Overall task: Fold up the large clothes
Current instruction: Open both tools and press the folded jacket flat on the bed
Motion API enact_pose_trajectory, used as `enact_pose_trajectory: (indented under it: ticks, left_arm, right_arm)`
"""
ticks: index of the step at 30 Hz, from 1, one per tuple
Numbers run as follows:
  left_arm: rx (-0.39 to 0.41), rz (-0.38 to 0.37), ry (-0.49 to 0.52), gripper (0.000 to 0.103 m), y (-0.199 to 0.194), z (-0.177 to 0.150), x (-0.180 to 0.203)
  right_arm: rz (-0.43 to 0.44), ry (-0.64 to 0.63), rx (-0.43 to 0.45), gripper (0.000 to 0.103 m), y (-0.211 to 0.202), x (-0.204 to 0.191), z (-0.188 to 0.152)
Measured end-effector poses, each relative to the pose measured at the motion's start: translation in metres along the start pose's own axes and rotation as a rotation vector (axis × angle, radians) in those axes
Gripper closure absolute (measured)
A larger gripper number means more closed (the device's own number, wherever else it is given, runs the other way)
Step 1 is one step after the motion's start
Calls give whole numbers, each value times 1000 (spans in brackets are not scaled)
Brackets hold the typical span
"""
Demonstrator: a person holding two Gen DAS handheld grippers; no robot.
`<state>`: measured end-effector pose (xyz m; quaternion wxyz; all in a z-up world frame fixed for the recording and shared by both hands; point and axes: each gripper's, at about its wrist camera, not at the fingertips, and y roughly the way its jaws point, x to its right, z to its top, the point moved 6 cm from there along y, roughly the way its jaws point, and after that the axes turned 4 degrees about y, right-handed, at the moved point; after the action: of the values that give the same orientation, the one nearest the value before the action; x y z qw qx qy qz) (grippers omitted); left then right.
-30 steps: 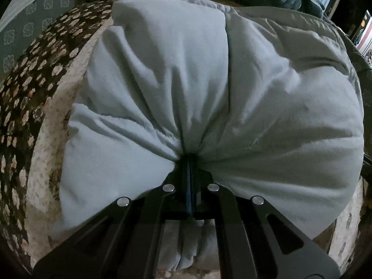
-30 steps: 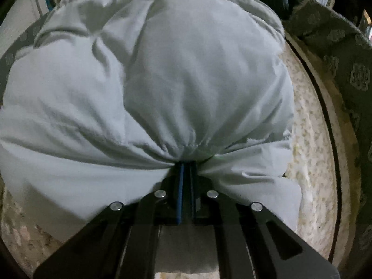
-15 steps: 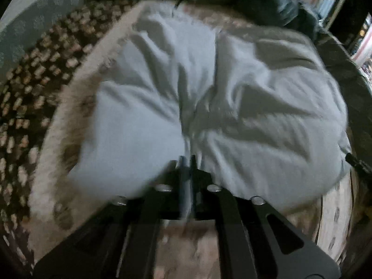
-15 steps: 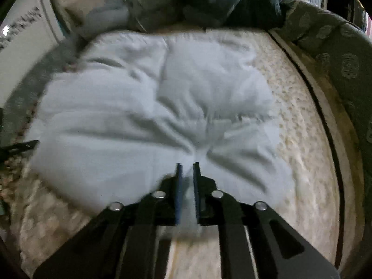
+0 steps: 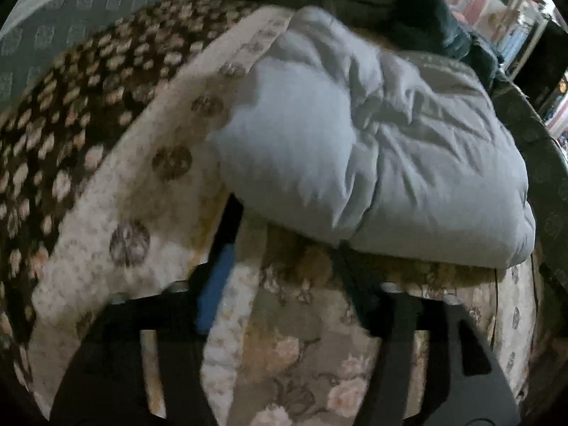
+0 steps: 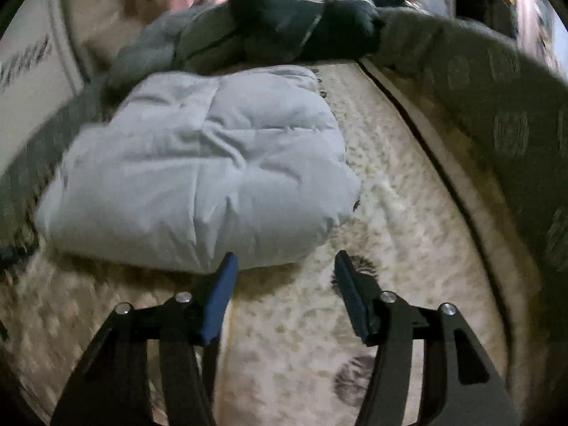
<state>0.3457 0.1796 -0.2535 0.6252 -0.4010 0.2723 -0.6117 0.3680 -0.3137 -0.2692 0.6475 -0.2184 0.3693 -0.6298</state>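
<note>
A puffy pale grey-blue garment [image 5: 372, 149] lies folded into a thick pad on the floral bedspread [image 5: 294, 340]. In the right wrist view the same garment [image 6: 198, 170] fills the middle left. My left gripper [image 5: 287, 234] is drawn back from the garment's near edge, its jaws opening wide, nothing between them. My right gripper [image 6: 284, 266] hovers just off the garment's near right corner, its jaws also opening, with only the cream bedspread [image 6: 390, 220] between the blue pads [image 6: 218, 298].
A pile of dark clothes [image 6: 301, 25] sits at the far side of the bed beyond the folded garment. A dark patterned cover [image 5: 60, 106] runs along the left, a grey-green patterned cover [image 6: 497, 106] along the right. A white panel [image 6: 28, 81] stands at the left.
Both grippers, shut on the garment's edge a second ago, have let it go and spread wide. Both have pulled back toward me, and the garment now lies flat on the bed.
</note>
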Motion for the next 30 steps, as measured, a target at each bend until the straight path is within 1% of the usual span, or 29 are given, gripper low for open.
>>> enact_pose_trajectory:
  ticks: [2,3,4,5,6,8,9,11,12,13,14,15,18,20,21,22,25,27,30]
  left_arm:
    - [50,10,16,15,-3,12,2]
    - [58,6,17,15,-1,17,2]
    - [55,2,12,15,3,23,1]
    - [48,2,7,15,8,27,1]
    - [35,2,0,15,13,32,-1]
    - [7,-20,1,15,21,35,-1]
    - [9,-25,12,15,23,36,1]
    - [11,-4,38,15,28,38,4]
    - [9,7,47,15,28,38,1]
    - [9,16,49,15,33,39,7]
    - [7,19,43,13,33,40,5]
    - [5,33,15,12,34,43,3]
    - [23,24,-1,7,35,52,0]
    - [21,29,6,6,42,60,-2]
    - [24,33,20,3,48,64,0]
    - [25,34,32,3,55,67,2]
    - [20,30,57,3,72,73,5]
    - [21,25,55,3,79,78,7]
    - [29,44,76,3,84,83,13]
  right_arm:
    - [-32,-21,21,41,8,4,2]
    - [-42,-33,22,40,15,5,5]
    - [-46,-38,20,37,19,5,6]
    - [-52,-43,20,34,24,7,9]
    - [-54,-43,21,34,23,6,10]
    - [-34,-41,33,34,24,7,17]
    - [-27,-42,41,33,22,4,18]
    - [-16,-39,49,30,26,7,23]
    - [-8,-35,43,30,30,10,24]
    - [0,-25,33,29,33,12,25]
    - [3,-11,22,29,36,15,25]
    - [7,0,20,29,37,16,26]
    - [21,26,24,29,43,20,24]
    - [30,37,26,29,45,21,22]
    - [41,43,28,29,45,21,20]
    - [50,47,26,28,46,21,18]
    - [43,22,26,23,49,20,13]
    - [39,-4,25,20,52,19,12]
    - [46,-12,31,18,56,18,15]
